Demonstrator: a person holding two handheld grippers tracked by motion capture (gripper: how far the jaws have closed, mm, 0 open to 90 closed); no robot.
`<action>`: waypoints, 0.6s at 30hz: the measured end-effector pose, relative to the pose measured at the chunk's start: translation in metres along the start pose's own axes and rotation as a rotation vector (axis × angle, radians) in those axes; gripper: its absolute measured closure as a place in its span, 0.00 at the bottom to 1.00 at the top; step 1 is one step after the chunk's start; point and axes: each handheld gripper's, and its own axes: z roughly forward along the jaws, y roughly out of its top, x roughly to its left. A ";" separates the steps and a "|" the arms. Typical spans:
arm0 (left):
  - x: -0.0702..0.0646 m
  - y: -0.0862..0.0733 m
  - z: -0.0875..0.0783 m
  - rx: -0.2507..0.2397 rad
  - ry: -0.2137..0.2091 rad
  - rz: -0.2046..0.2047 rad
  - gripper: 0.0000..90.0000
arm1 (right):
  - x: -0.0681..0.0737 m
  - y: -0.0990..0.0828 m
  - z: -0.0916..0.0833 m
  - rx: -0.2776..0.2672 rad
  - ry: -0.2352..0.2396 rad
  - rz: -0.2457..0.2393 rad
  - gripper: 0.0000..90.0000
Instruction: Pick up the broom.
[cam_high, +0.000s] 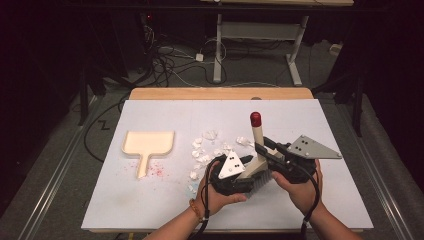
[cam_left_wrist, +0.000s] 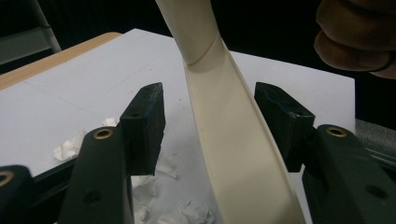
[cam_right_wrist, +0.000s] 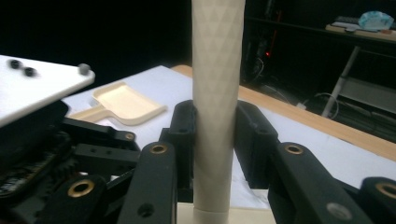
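Our right claw (cam_right_wrist: 212, 140) is clamped on the upright brush handle (cam_right_wrist: 215, 93); the brush body (cam_left_wrist: 233, 154) runs lengthwise between our left claw's (cam_left_wrist: 210, 126) parted jaws, untouched.

The high view looks forward and down from above the person's near side, taking in the whole white table (cam_high: 150, 210) and the floor beyond. The left gripper view sits low and very close, looking along its jaws across the table toward a far corner, with the brush (cam_left_wrist: 224, 130) between them. The right gripper view, equally close, faces left and far past the brush handle (cam_right_wrist: 217, 93). It shares the dustpan (cam_right_wrist: 126, 103) with the high view.
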 end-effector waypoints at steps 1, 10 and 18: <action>0.000 0.000 -0.001 0.001 -0.003 0.004 0.53 | 0.002 0.000 0.000 0.003 0.003 -0.008 0.78; 0.010 0.000 -0.009 0.024 -0.037 0.015 0.70 | 0.004 0.002 -0.007 -0.006 0.023 -0.021 0.78; 0.016 0.005 -0.029 0.076 -0.135 0.079 0.72 | -0.007 0.008 -0.019 0.032 0.186 -0.126 0.67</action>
